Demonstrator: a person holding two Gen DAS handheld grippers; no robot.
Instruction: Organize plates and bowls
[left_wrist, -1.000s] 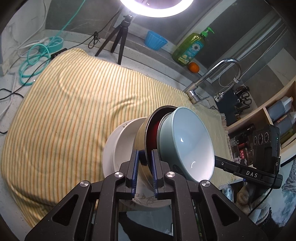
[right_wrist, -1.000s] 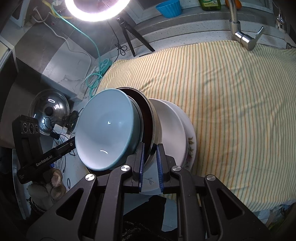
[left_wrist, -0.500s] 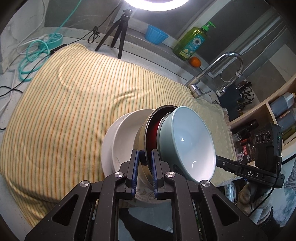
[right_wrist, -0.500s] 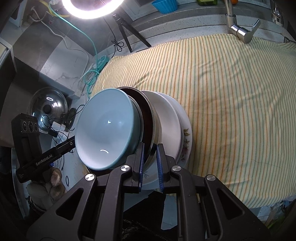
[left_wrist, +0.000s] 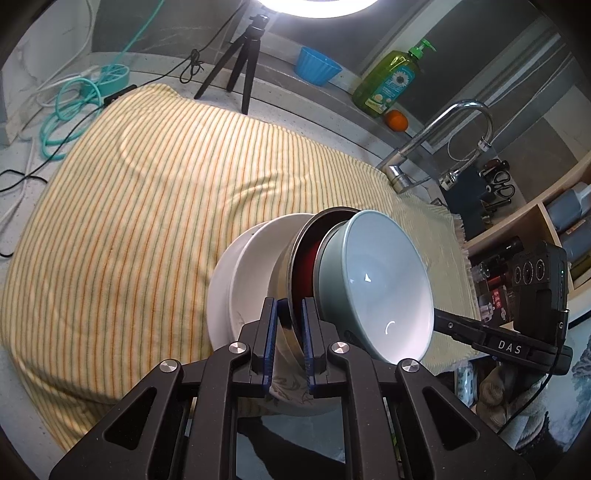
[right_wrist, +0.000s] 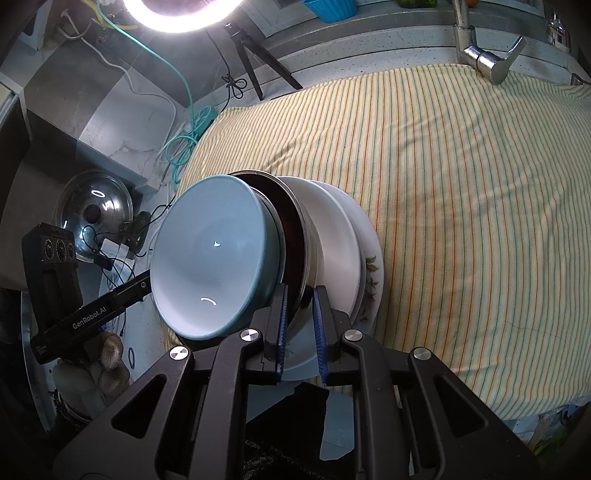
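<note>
Both grippers, left (left_wrist: 289, 328) and right (right_wrist: 300, 317), pinch the metal bowl's (right_wrist: 295, 236) rim, blue bowl (right_wrist: 210, 254) nested inside, plates (right_wrist: 351, 240) stacked beneath, all aloft over the striped cloth (right_wrist: 461, 184), so stacking looks done, setting down remains.

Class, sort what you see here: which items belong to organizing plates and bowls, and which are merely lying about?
Job:
blue bowl
steel bowl with red inside
white bowl
floral plate
left gripper
right gripper

Lying about:
dish soap bottle
orange
faucet
tripod
pot lid
</note>
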